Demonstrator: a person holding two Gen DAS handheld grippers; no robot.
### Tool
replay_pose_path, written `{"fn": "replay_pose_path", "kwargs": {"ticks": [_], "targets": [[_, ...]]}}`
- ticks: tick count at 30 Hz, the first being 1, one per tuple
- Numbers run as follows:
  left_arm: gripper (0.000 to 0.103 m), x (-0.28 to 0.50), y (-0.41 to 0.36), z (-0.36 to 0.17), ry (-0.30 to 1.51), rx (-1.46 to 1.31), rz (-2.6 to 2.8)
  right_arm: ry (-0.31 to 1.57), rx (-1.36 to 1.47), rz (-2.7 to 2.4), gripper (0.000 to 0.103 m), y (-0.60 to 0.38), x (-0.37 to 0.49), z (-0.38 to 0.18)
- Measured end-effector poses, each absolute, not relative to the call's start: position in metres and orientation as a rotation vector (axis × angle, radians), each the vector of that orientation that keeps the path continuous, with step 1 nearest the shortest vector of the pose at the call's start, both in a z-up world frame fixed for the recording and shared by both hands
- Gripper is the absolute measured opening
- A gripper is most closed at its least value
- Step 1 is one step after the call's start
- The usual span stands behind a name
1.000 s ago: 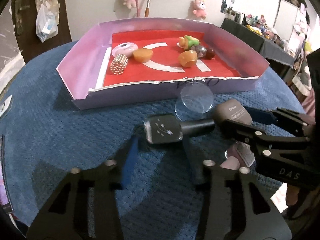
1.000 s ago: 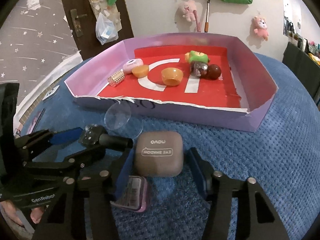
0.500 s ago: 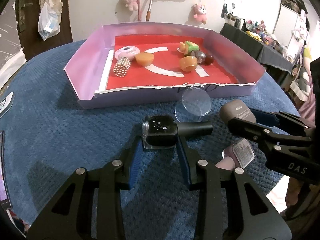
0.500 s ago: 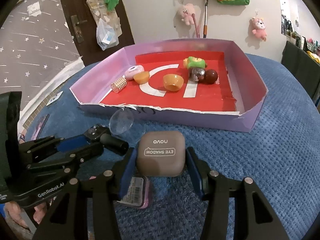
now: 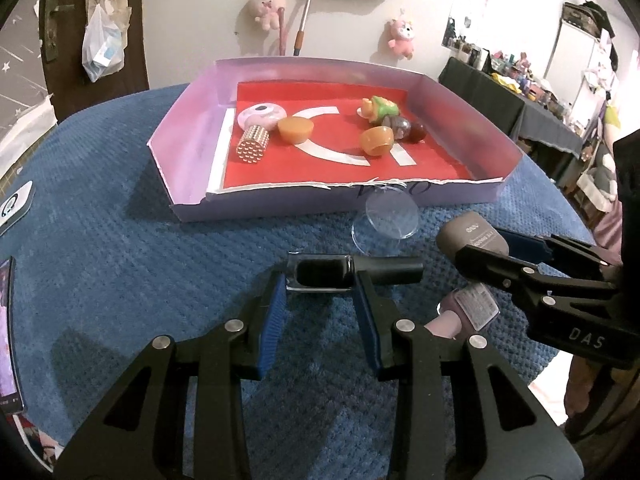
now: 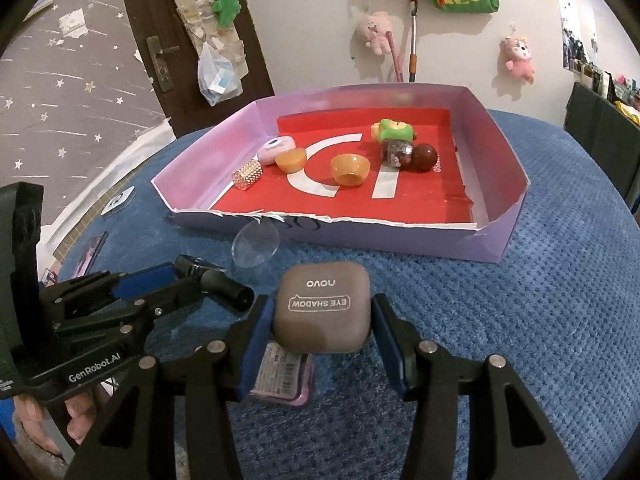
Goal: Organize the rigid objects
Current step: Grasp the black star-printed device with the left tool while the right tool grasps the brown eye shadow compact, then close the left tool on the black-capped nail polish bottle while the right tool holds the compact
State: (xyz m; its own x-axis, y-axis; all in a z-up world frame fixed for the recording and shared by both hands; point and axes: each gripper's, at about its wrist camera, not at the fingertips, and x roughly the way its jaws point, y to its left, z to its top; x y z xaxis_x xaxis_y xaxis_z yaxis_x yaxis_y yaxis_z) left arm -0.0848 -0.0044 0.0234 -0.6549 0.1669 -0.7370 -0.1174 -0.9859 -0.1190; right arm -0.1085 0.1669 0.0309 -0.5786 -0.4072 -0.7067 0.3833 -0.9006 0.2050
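My left gripper [image 5: 320,286] is shut on a black nail polish bottle [image 5: 320,278], held sideways just above the blue cloth with its black cap [image 5: 390,270] pointing right. My right gripper [image 6: 322,320] is shut on a brown "novo" eye shadow case [image 6: 324,308], also seen in the left wrist view as the case [image 5: 472,236]. A pink flat package [image 6: 280,376] lies on the cloth under the case. The left gripper [image 6: 160,284] with the bottle's cap [image 6: 224,288] is close to the left of the case. Behind both stands the purple tray [image 5: 192,148] with a red liner.
In the tray lie a gold studded cylinder [image 5: 252,146], a pink round piece [image 5: 262,116], two orange cups [image 6: 350,168], a green toy [image 6: 394,130] and a brown ball [image 6: 424,156]. A clear plastic dome [image 5: 386,218] leans on the tray's front wall. A phone [image 6: 90,252] lies at the left.
The black bottle has turned between the left fingers, so its starred face no longer shows. The eye shadow case stays held the same way in the right gripper.
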Motion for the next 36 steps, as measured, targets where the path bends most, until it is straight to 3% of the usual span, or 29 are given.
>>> {"fn": "replay_pose_path", "kwargs": {"ticks": [11, 23, 26, 28, 32, 34, 36], "targets": [[0.037, -0.102, -0.005, 0.02, -0.145, -1.239, 2.686, -0.049, 1.129, -2.445, 0.053, 0.167, -0.113, 0.024], [0.048, -0.124, -0.013, 0.009, -0.305, -1.211, 2.565, -0.066, 1.14, -2.44, 0.053, 0.168, -0.115, 0.02], [0.044, -0.127, -0.017, 0.008, -0.348, -1.204, 2.549, -0.072, 1.14, -2.435, 0.053, 0.168, -0.116, 0.02], [0.035, -0.124, -0.02, 0.01, -0.373, -1.188, 2.557, -0.069, 1.138, -2.435, 0.053, 0.168, -0.116, 0.019], [0.031, -0.121, -0.021, 0.009, -0.382, -1.187, 2.576, -0.079, 1.138, -2.431, 0.053, 0.168, -0.116, 0.02], [0.0, -0.116, -0.02, 0.015, -0.348, -1.162, 2.618, -0.08, 1.136, -2.431, 0.053, 0.168, -0.116, 0.02], [0.0, -0.114, -0.021, 0.021, -0.341, -1.167, 2.617, -0.081, 1.137, -2.43, 0.053, 0.169, -0.116, 0.02]]}}
